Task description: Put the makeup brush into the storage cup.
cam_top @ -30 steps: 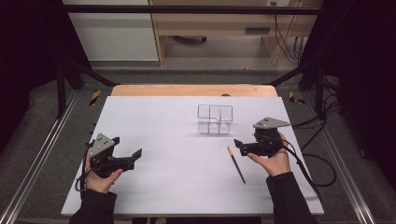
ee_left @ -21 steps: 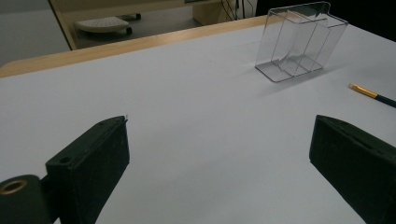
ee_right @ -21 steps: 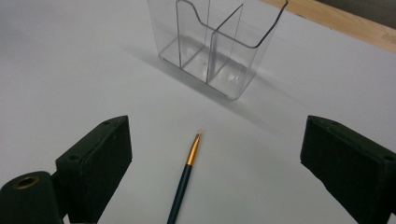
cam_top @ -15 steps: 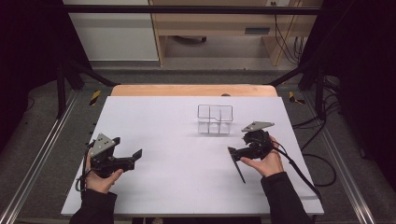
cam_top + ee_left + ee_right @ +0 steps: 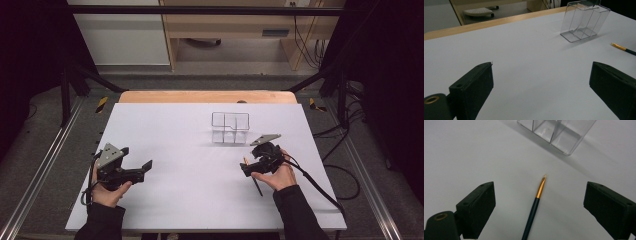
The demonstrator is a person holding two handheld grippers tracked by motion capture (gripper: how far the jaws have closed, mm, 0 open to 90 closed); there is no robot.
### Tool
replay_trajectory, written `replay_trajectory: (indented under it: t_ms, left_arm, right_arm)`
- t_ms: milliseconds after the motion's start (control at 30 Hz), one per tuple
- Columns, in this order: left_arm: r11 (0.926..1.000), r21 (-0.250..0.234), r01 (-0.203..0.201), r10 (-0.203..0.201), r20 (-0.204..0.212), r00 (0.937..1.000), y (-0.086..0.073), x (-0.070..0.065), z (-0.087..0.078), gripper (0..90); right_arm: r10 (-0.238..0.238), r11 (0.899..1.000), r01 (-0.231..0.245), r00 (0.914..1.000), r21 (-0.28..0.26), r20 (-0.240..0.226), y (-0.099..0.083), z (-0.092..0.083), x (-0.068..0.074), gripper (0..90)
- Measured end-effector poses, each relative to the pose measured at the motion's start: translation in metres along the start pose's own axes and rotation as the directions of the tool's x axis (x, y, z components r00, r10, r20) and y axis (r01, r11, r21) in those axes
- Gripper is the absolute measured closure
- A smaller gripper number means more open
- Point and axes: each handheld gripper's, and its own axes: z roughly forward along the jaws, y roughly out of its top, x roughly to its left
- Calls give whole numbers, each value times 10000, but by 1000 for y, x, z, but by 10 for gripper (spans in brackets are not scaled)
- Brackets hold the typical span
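A thin dark paintbrush (image 5: 535,205) with a gold ferrule lies flat on the white table, tip toward the clear divided holder (image 5: 554,132). My right gripper (image 5: 539,206) is open, one jaw on each side of the brush, not touching it. From above, that right gripper (image 5: 247,167) hovers over the brush (image 5: 257,186) at the right, just in front of the holder (image 5: 230,127). My left gripper (image 5: 145,167) is open at the table's left, nothing between its jaws. The left gripper (image 5: 541,87) looks toward the holder (image 5: 584,21) and the brush's tip (image 5: 622,48).
The white table top (image 5: 175,145) spans the middle, with a wooden strip (image 5: 207,96) along its far edge. Black cables (image 5: 320,182) trail off the right side. A cabinet and desk stand beyond the table on the floor.
My right gripper has moved toward the person and left, and tipped down over the brush, so its jaws now straddle it. The left gripper has not moved.
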Motion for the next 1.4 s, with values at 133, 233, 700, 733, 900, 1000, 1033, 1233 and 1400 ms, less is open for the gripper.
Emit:
replay_trajectory:
  t_ms: [133, 233, 700, 733, 900, 1000, 1033, 1233, 1400]
  left_arm:
    - [10000, 29, -22, 22, 8, 10000, 0, 0, 0, 44]
    - [10000, 62, -37, 37, 27, 10000, 0, -1, 1, 45]
    - [10000, 16, -21, 20, 87, 10000, 0, -1, 1, 48]
    - [10000, 30, -18, 18, 89, 10000, 0, -1, 1, 48]
    - [10000, 33, -18, 18, 100, 9999, 0, -1, 1, 49]
    - [10000, 19, -6, 6, 116, 9999, 0, -1, 0, 49]
    - [10000, 13, -1, 1, 118, 9999, 0, -1, 0, 50]
    - [9999, 104, -19, 17, 147, 9999, -1, -2, 2, 50]
    - [9999, 97, -31, 30, 169, 9999, -1, -2, 2, 52]
  right_arm:
    - [-102, 9996, 106, 9999, 250, -133, -1, 7, 3, 118]
    - [-135, 9990, 138, 9999, 422, -75, -2, 11, 4, 128]
    - [260, 9943, -238, 9995, 1037, -196, -6, 25, 1, 198]
    - [280, 9947, -266, 9995, 998, -125, -7, 26, -1, 211]
    - [348, 9921, -335, 9993, 1208, -94, -11, 31, -2, 271]
    - [286, 9905, -283, 9996, 1344, 0, -13, 35, -3, 304]
    - [324, 9904, -323, 9995, 1342, 13, -14, 36, -4, 316]
    - [325, 9874, -314, 9995, 1550, -45, -16, 39, -5, 407]
    - [361, 9843, -342, 9993, 1732, -81, -18, 41, -4, 503]
